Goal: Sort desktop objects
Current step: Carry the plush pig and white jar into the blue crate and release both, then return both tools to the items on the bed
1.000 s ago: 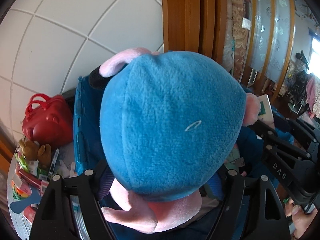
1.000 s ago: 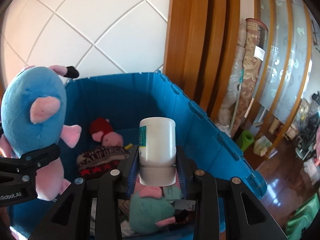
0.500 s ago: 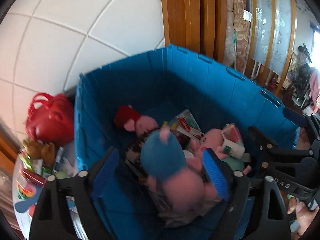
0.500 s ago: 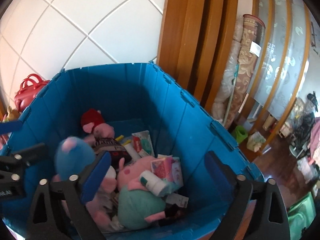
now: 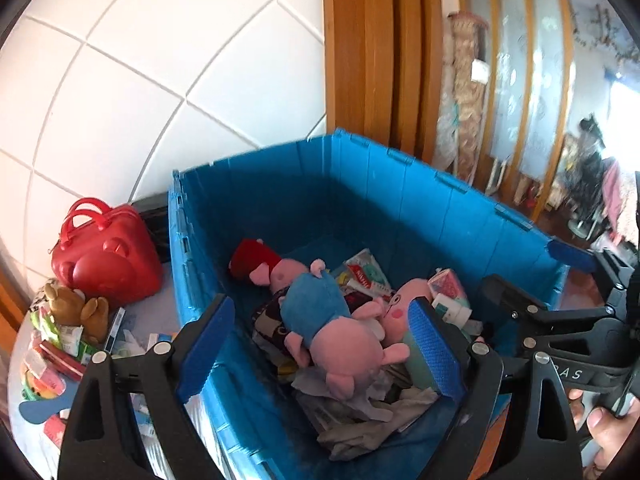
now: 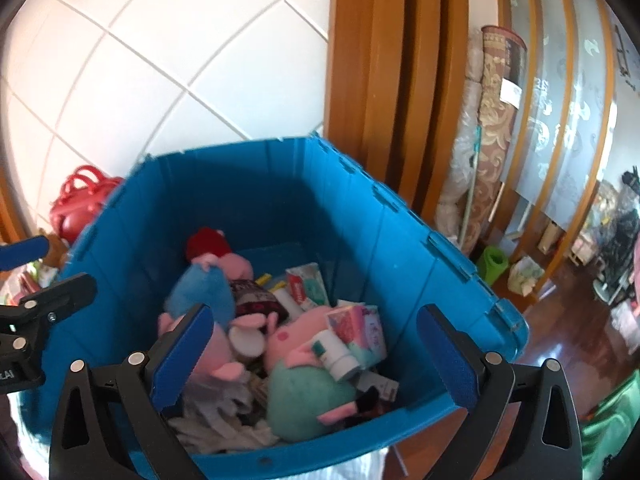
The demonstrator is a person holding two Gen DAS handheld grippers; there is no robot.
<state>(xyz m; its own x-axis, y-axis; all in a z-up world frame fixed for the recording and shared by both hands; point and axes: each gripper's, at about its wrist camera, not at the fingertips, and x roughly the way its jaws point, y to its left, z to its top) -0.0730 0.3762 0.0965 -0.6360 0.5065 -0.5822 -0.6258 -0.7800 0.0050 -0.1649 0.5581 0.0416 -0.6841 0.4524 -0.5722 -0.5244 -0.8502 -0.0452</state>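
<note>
Grippers, two, both empty: left gripper [image 5: 320,344] and right gripper [image 6: 316,352] each hang over the blue bin [image 5: 384,168] with jaws spread wide, nothing between the pads. Bin contents, below and ahead of both: blue-and-pink plush [image 5: 332,320] lying on top of the heap between the left jaws' line of sight; green-bodied pink plush [image 6: 304,384] under the right gripper, a white bottle [image 6: 334,354] resting across it beside a small carton [image 6: 360,332]; red-hatted plush [image 5: 256,258] farther in; crumpled paper nearest. Unsorted stock, on the worktop to the left of the left gripper: red bag [image 5: 104,248], brown teddy [image 5: 76,308], loose packets. Risks, judged: heap sits loose, so later drops may roll the bottle or bounce plush over the rim; wide jaws swinging left may clip the bin wall or sweep packets off the worktop; the two grippers hang near each other and could collide.
</note>
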